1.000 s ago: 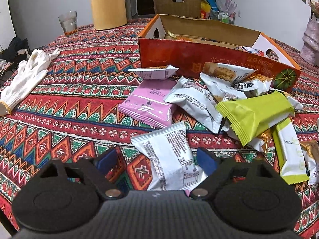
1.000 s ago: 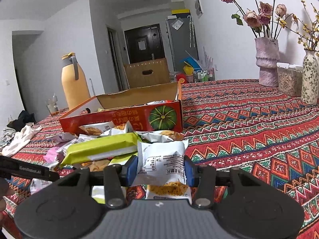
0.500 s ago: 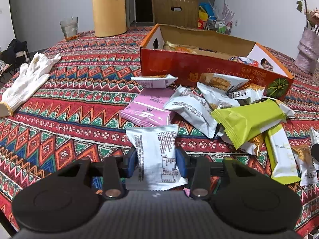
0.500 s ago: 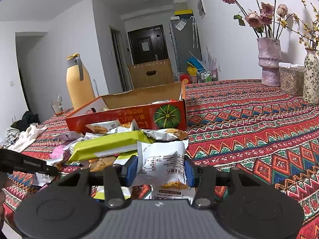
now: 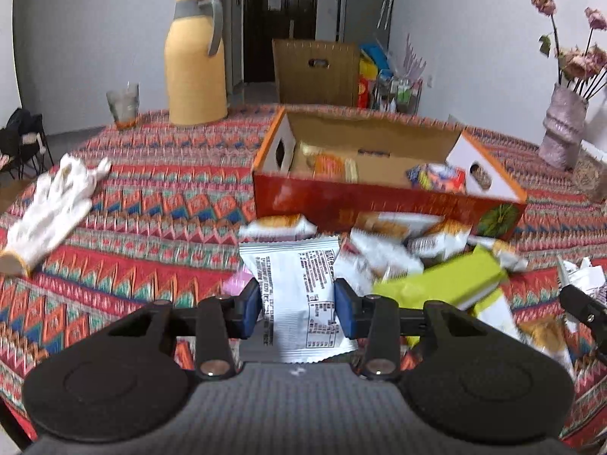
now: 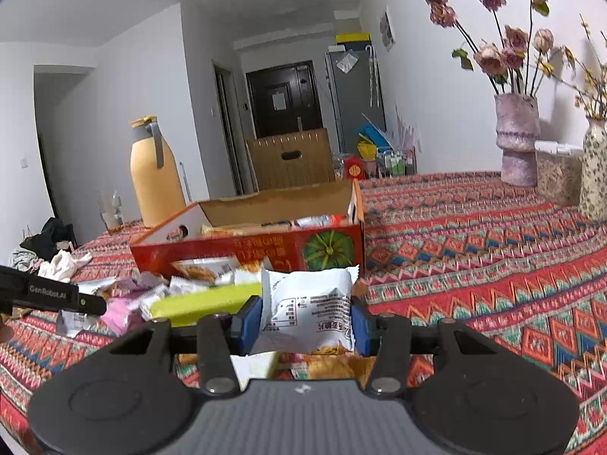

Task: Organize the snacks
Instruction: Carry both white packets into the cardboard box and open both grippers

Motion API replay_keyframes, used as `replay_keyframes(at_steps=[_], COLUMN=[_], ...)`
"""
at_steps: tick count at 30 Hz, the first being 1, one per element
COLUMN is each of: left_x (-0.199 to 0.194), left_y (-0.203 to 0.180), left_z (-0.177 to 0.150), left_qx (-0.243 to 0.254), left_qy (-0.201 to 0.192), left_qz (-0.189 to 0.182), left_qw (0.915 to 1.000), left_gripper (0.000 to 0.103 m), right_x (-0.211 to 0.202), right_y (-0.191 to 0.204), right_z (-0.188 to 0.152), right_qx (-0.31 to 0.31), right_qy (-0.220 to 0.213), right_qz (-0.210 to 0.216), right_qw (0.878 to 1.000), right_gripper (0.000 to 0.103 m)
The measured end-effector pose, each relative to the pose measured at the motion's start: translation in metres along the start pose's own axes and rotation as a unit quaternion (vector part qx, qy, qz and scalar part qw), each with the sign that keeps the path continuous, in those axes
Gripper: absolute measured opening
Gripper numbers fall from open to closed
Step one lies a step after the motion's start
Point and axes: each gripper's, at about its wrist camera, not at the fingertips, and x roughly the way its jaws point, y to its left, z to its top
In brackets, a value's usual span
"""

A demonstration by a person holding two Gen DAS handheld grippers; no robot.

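On the far left of the table (image 5: pixel 151 204), under a woven cloth of red, teal and orange zigzags: a limp white fabric glove (image 5: pixel 49 204). Behind it, a clear drinking glass (image 5: pixel 123 104) and a tall, smooth yellow jug (image 5: pixel 195 64) with a grey handle. Left gripper (image 5: pixel 297 305) clamped narrow on a white snack packet (image 5: pixel 294 295), flat and crinkly with serrated ends and black print, blue pads pressing both its long edges, packet raised off the cloth. Just beyond, a loose heap of foil wrappers with a glossy lime-green packet (image 5: pixel 444 284) on top and a pink one partly hidden behind the held packet. Behind the heap, an open red cardboard box (image 5: pixel 379 204), long and shallow, brown inside, a few wrapped snacks lying in it. Further right, a rough mauve vase (image 5: pixel 561 129) with dried roses. Right gripper (image 6: pixel 309 322) closed narrow on a puffy white pillow packet (image 6: pixel 309 303), pads squeezing its sides, held up in front of the box's pumpkin picture. At the far right edge, a speckled vase (image 6: pixel 595 174) beside a clear lidded container (image 6: pixel 557 174).
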Motion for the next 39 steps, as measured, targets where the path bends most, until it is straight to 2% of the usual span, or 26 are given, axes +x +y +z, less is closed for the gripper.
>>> replay_keyframes(at_steps=[11, 18, 30, 39], left_x=[0.003, 0.018, 0.070, 0.117], left_y=[-0.010, -0.014, -0.018, -0.016], left_z=[0.052, 0.082, 0.123, 0.126], left_qx=[0.007, 0.008, -0.015, -0.028], left_qy=[-0.059, -0.076, -0.079, -0.060], left_qz=[-0.007, -0.007, -0.016, -0.005], left_qw=[0.9982, 0.9971, 0.9967, 0.9978], left_gripper=[0.041, 0.041, 0.041, 0.041], right_x=[0.023, 0.054, 0.125, 0.168], right_y=[0.015, 0.020, 0.028, 0.020], right_z=[0.044, 0.076, 0.110, 0.106], right_qx=[-0.014, -0.016, -0.025, -0.017], right_qy=[-0.041, -0.052, -0.039, -0.017], right_qz=[0.004, 0.004, 0.003, 0.006], right_qw=[0.999, 0.999, 0.999, 1.000], right_gripper=[0.047, 0.047, 0.047, 0.047])
